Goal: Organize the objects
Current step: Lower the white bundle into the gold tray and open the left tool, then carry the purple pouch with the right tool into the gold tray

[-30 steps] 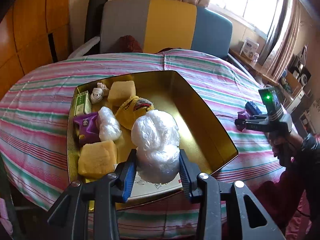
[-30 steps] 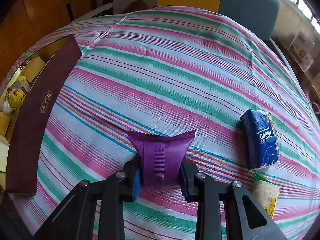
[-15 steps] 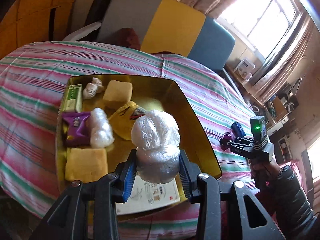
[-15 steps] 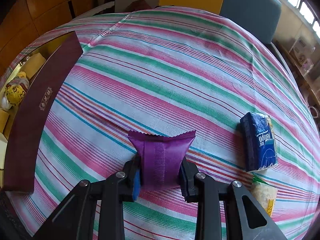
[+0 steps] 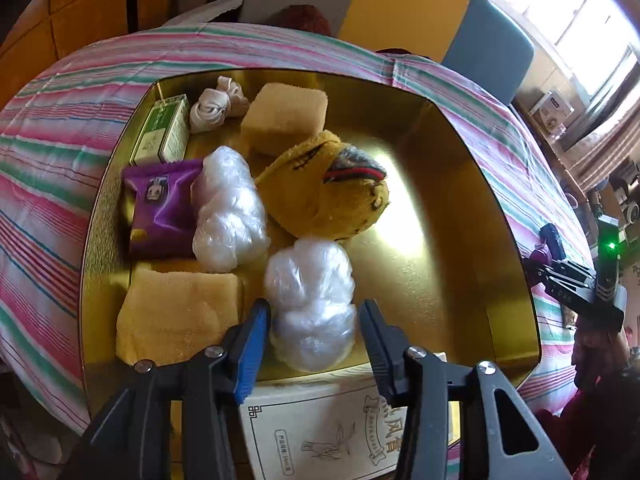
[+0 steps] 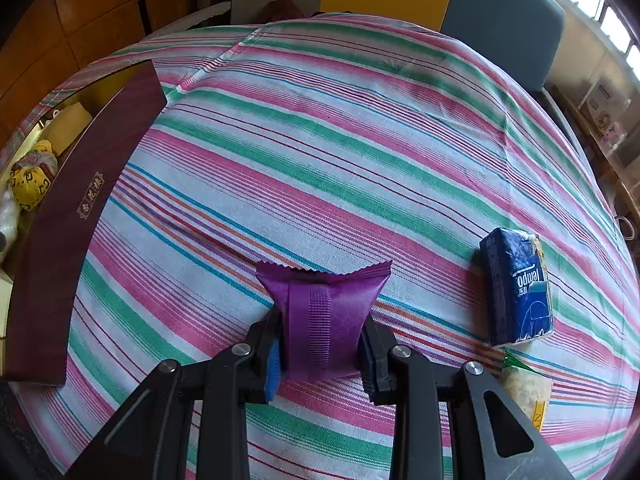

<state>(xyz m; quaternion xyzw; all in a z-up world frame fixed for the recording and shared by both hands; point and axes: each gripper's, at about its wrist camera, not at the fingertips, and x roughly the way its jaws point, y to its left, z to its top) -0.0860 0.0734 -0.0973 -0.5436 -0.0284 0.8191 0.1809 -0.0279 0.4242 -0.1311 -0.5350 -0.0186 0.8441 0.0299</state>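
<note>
The gold tray's (image 5: 460, 184) right half lies bare up to its raised rim. Its left half holds two sponges, a yellow plush toy (image 5: 324, 188), a purple packet and a plastic-wrapped bundle. The left gripper (image 5: 312, 336) stands open around a second plastic-wrapped bundle (image 5: 310, 300), gaps both sides. The right gripper (image 6: 322, 354) clamps a purple pouch (image 6: 324, 312) over open striped worktop (image 6: 340, 140); a blue tissue pack (image 6: 518, 288) lies near.

Crinkled clear plastic bundle (image 5: 310, 304) inside gold tin (image 5: 472, 152); purple packet (image 6: 323, 320) upright.

The yellow snack packet (image 6: 526, 394) is partly hidden behind the right hand-held gripper (image 6: 320, 354).
</note>
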